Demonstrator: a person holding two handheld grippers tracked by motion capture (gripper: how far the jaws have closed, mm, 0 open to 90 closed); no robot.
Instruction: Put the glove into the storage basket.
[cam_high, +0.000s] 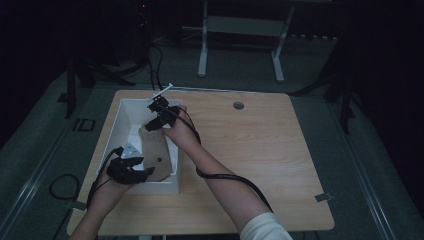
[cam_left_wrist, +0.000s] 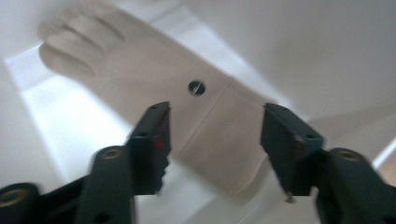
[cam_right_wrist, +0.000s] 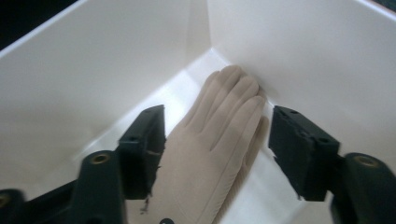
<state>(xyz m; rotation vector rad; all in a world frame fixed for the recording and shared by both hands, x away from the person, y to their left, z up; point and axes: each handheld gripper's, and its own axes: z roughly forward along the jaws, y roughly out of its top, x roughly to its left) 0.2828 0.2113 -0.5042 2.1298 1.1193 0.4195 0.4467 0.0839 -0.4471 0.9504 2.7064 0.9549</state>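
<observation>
Just a beige glove (cam_left_wrist: 154, 88) w/ dark snap, lying flat

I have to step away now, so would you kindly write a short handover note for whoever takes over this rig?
Left gripper: open, over the cuff end of the beige glove, not pinching it.
Right gripper: open, over the glove's finger end.
The glove lies flat in the white bin, its fingertips against a wall near a corner; the bin stands on the wooden table.
Done: glove is in the bin and released.
Left: draw both grippers out of the bin.
</observation>
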